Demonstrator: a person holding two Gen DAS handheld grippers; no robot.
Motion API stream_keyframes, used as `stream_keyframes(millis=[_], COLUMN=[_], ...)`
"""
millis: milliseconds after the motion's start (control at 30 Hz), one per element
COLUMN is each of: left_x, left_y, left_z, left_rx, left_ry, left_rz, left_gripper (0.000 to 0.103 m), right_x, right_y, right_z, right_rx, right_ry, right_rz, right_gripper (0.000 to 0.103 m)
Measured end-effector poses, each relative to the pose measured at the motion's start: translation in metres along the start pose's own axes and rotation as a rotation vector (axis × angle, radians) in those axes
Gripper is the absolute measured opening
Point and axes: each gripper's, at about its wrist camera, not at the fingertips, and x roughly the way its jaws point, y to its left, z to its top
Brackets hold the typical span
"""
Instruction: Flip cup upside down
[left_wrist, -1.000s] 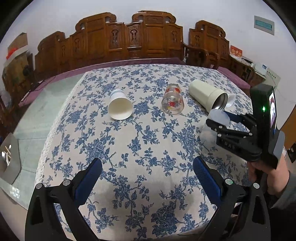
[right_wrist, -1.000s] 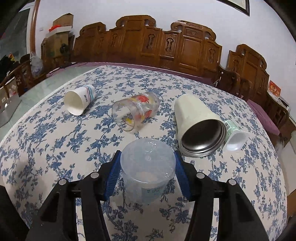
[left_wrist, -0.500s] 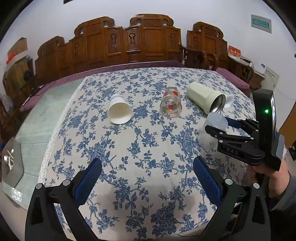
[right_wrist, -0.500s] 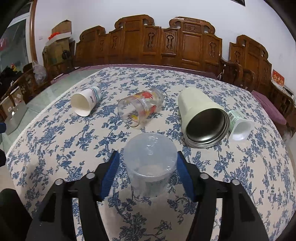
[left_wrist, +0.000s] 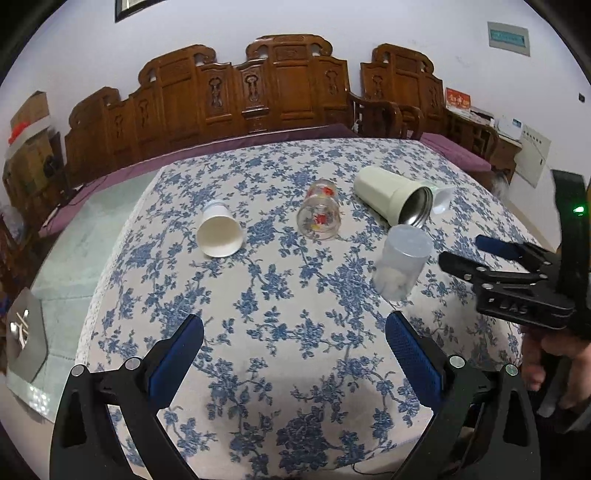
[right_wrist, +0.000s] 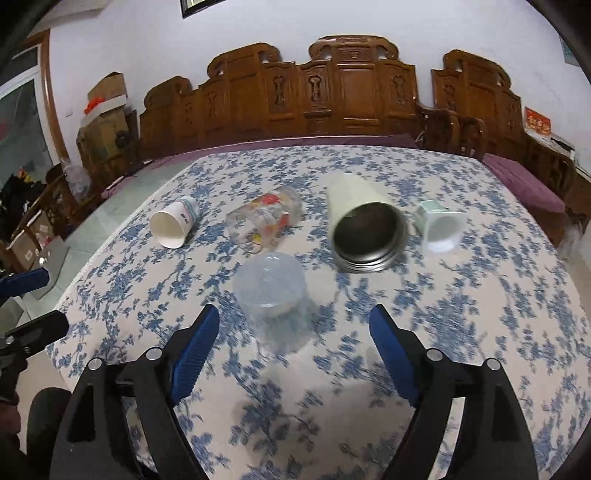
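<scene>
A clear plastic cup (right_wrist: 275, 306) stands upside down on the floral tablecloth (right_wrist: 461, 332), base up; it also shows in the left wrist view (left_wrist: 400, 264). My right gripper (right_wrist: 293, 349) is open and empty, drawn back just behind the cup; from the left wrist view it shows to the cup's right (left_wrist: 469, 253). My left gripper (left_wrist: 295, 354) is open and empty over the table's near part. On their sides lie a white paper cup (left_wrist: 218, 234), a printed glass (left_wrist: 320, 216), a cream steel tumbler (left_wrist: 393, 195) and a small white cup (right_wrist: 439, 227).
Carved wooden chairs (left_wrist: 280, 85) line the table's far side. The table's left edge (left_wrist: 99, 280) drops to a green floor. Cardboard boxes (right_wrist: 105, 110) stand at the far left.
My right gripper has opened and let go of the clear cup, then pulled back from it. The cup now stands alone, upside down. The left gripper has barely moved.
</scene>
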Motion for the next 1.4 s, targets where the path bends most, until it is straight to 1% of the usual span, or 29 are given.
stream_keyframes(millis=[100, 167, 233, 400, 600, 667, 800, 933, 1100, 1300, 1400], left_x=[0.004, 0.006, 0.008, 0.009, -0.005, -0.011, -0.035, -0.070, -0.108, -0.144, -0.155], left_y=[-0.008, -0.013, -0.019, -0.031, -0.048, -0.052, -0.061, -0.069, -0.071, -0.077, -0.080], left_z=[-0.002, -0.003, -0.006, -0.011, -0.017, -0.017, -0.016, -0.012, -0.011, -0.010, -0.010], left_rx=[-0.011, -0.018, -0.027, -0.060, -0.071, -0.075, -0.078, -0.072, -0.096, -0.086, -0.080], left_ry=[0.015, 0.025, 0.032, 0.048, 0.013, 0.005, -0.039, -0.111, -0.190, -0.283, -0.316], left_rz=[0.003, 0.003, 0.008, 0.003, -0.014, -0.016, -0.002, 0.028, 0.046, 0.088, 0.096], left_gripper=[0.095, 0.095, 0.095, 0.095, 0.095, 0.095, 0.095, 0.095, 0.095, 0.095, 0.095], right_x=[-0.012, -0.021, -0.028, -0.050, -0.079, -0.093, -0.123, -0.158, -0.196, -0.224, -0.229], right_y=[-0.009, -0.016, -0.022, -0.032, -0.031, -0.027, -0.017, -0.007, 0.003, 0.005, 0.004], right_z=[-0.003, -0.005, -0.007, -0.014, -0.018, -0.019, -0.018, -0.016, -0.016, -0.022, -0.024], right_rx=[0.011, 0.022, 0.034, 0.053, 0.052, 0.033, -0.008, -0.029, -0.050, -0.043, -0.030], right_ry=[-0.007, -0.007, -0.002, -0.010, -0.042, -0.067, -0.138, -0.217, -0.306, -0.367, -0.372], right_rz=[-0.005, -0.031, -0.053, -0.051, -0.038, -0.036, -0.037, -0.033, -0.044, -0.046, -0.040], right_gripper=[0.096, 0.100, 0.100, 0.100, 0.100, 0.100, 0.100, 0.100, 0.100, 0.100, 0.100])
